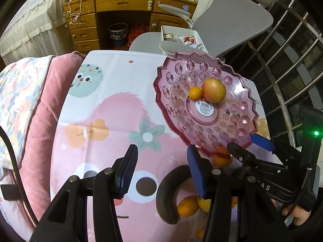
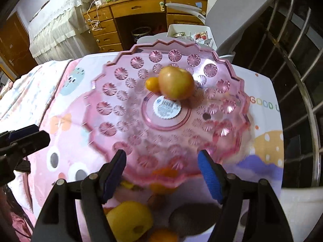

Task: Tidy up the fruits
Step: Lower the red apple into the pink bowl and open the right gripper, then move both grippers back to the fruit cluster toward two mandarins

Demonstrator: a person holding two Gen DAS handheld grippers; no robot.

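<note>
A pink cut-glass plate [image 1: 173,100] [image 2: 113,109] sits on the cartoon tablecloth and holds an apple [image 1: 213,90] [image 2: 176,84] and a small orange fruit [image 1: 195,93] [image 2: 151,84]. My left gripper [image 1: 162,169] is open and empty, left of the plate's near edge. My right gripper [image 2: 162,173] is open and empty above the plate's near rim; it also shows in the left wrist view [image 1: 245,143]. Near me lie a yellow fruit [image 2: 129,219], a brown kiwi [image 2: 193,217], oranges [image 1: 186,206] [image 2: 163,181] and a dark curved fruit [image 1: 167,193].
A pink cushion and quilt [image 1: 40,109] lie at the table's left. A grey chair [image 1: 228,18] with a white box [image 1: 181,34] stands behind the table, a wooden desk [image 1: 121,10] beyond it. A metal railing [image 1: 292,60] runs along the right.
</note>
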